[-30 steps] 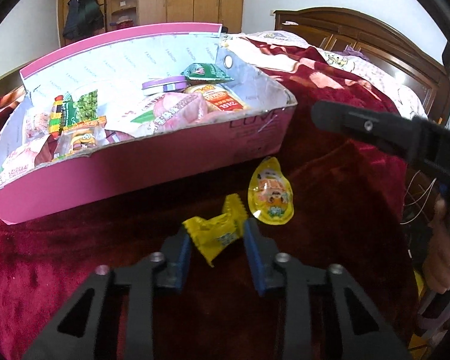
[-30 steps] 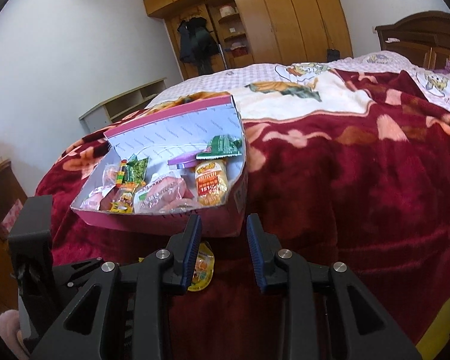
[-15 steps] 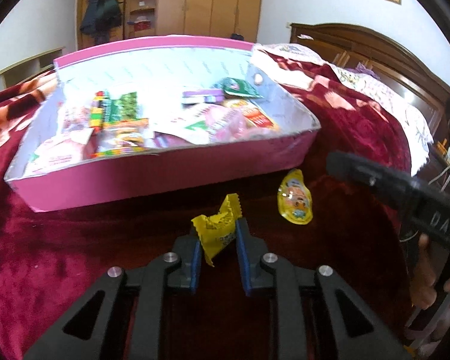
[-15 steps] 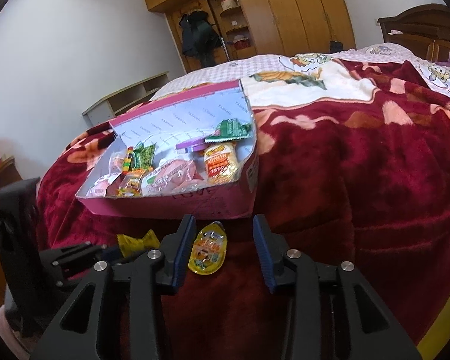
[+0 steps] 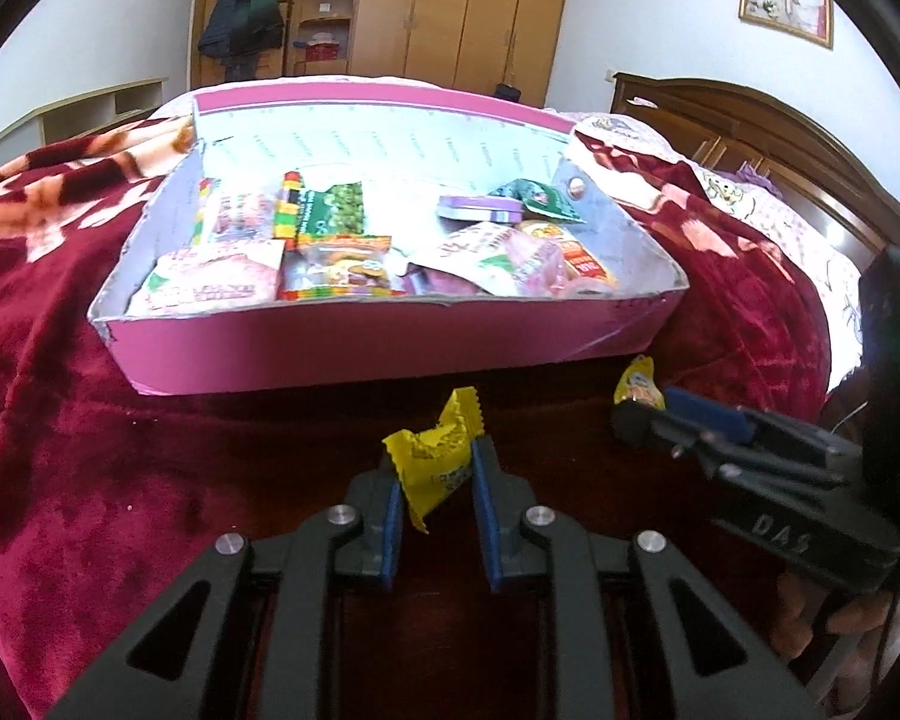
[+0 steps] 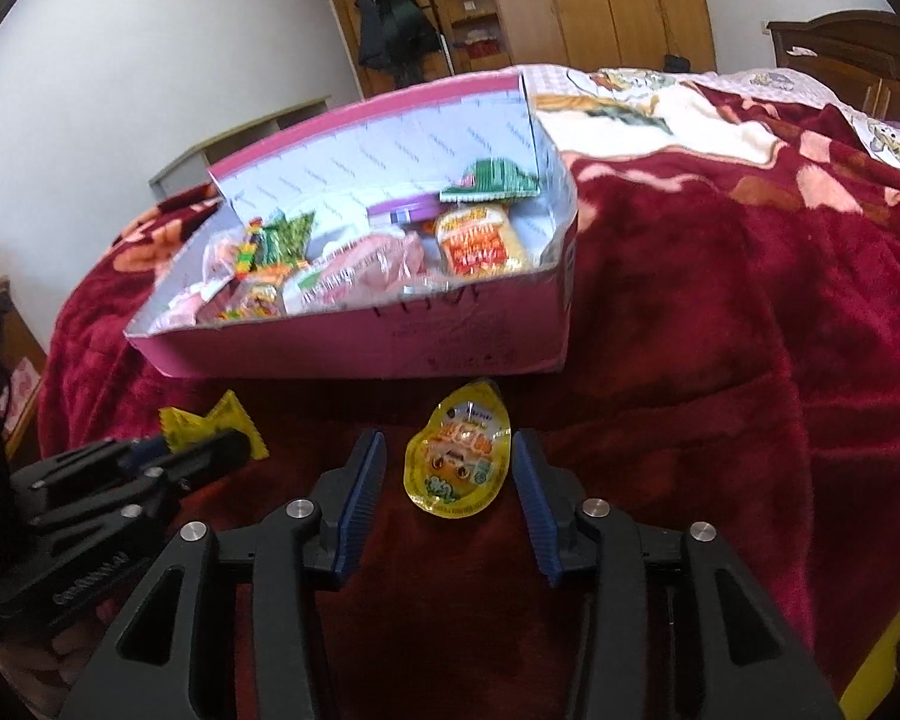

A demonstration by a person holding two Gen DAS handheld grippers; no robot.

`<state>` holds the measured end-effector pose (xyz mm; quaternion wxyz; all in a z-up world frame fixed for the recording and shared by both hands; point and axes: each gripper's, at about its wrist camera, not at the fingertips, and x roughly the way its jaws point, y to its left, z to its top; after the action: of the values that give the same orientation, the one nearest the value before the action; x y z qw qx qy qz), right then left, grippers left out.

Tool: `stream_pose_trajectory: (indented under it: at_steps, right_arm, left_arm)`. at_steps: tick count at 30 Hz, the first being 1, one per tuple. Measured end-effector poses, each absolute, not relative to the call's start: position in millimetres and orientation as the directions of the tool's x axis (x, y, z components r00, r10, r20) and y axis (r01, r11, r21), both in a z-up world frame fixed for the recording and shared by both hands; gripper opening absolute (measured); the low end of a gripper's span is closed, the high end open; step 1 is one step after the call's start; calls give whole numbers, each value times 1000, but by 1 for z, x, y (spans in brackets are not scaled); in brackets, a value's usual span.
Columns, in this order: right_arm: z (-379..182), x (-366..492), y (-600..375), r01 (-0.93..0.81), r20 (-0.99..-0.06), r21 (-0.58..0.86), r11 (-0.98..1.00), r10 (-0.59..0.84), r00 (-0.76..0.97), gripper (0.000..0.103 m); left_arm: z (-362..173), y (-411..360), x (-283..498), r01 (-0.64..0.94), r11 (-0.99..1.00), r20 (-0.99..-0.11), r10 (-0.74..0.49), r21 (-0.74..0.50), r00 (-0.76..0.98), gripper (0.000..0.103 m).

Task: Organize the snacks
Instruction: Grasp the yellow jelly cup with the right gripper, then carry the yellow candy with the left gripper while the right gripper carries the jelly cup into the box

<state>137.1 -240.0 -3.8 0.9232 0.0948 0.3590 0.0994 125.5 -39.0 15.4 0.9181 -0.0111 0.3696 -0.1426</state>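
Observation:
A yellow wrapped candy (image 5: 435, 462) sits pinched between the blue pads of my left gripper (image 5: 435, 469), which is shut on it, just above the red blanket. The same candy (image 6: 210, 423) shows at the left of the right wrist view. My right gripper (image 6: 449, 450) has its jaws opening around a flat yellow jelly pouch (image 6: 456, 462) that lies on the blanket; the pads stand clear of it on both sides. The pouch (image 5: 639, 387) is partly hidden behind the right gripper's tip (image 5: 648, 420) in the left wrist view. The pink box (image 5: 390, 348) (image 6: 360, 354) beyond holds several snack packs.
The red plush blanket (image 6: 720, 330) covers the bed around the box. A dark wooden headboard (image 5: 750, 126) stands at the right and a wardrobe (image 5: 450, 12) at the back wall. A hand (image 5: 840, 624) holds the right gripper's grip.
My left gripper closed on the yellow candy and carried it a little toward the box. My right gripper came down around the jelly pouch while its jaws widened.

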Motion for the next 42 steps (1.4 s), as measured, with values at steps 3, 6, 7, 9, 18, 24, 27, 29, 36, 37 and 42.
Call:
stream_pose_trajectory:
  at_steps: [3, 6, 7, 9, 18, 24, 27, 29, 36, 37, 42]
  right_arm:
    - [-7, 138, -237, -94, -648, 226, 969, 222, 729, 47]
    - [-8, 138, -235, -77, -646, 222, 972, 206, 735, 47]
    - [-10, 138, -235, -69, -645, 223, 972, 200, 738, 47]
    - [-12, 137, -235, -56, -640, 222, 973, 189, 745, 47]
    - [-10, 130, -233, -19, -622, 208, 978, 147, 769, 39]
    - [-5, 117, -231, -34, -606, 225, 974, 167, 778, 39]
    - [-1, 110, -229, -44, -600, 242, 969, 185, 778, 39]
    - [5, 104, -228, -56, -588, 249, 967, 196, 785, 39]
    - [28, 89, -218, -113, -543, 244, 963, 232, 807, 39]
    - [32, 88, -217, -123, -535, 246, 961, 241, 810, 39]
    - [46, 89, -210, -160, -516, 249, 955, 271, 813, 39]
  left_arm:
    - [15, -35, 127, 243, 961, -676, -268, -133, 687, 21]
    - [13, -31, 129, 232, 962, -678, -265, -142, 686, 21]
    - [13, -30, 129, 227, 963, -679, -264, -146, 685, 21]
    - [12, -28, 130, 221, 963, -681, -265, -153, 683, 21]
    - [18, -23, 125, 214, 963, -667, -269, -165, 694, 21]
    - [26, -18, 117, 209, 964, -652, -266, -166, 710, 21]
    - [31, -16, 112, 206, 964, -641, -264, -166, 720, 21]
    - [34, -15, 110, 206, 964, -633, -265, -167, 727, 21]
    - [48, -13, 102, 213, 962, -605, -271, -168, 748, 21]
    - [50, -13, 102, 214, 962, -602, -272, -167, 750, 21]
    - [59, -12, 105, 216, 962, -590, -273, -168, 760, 21]
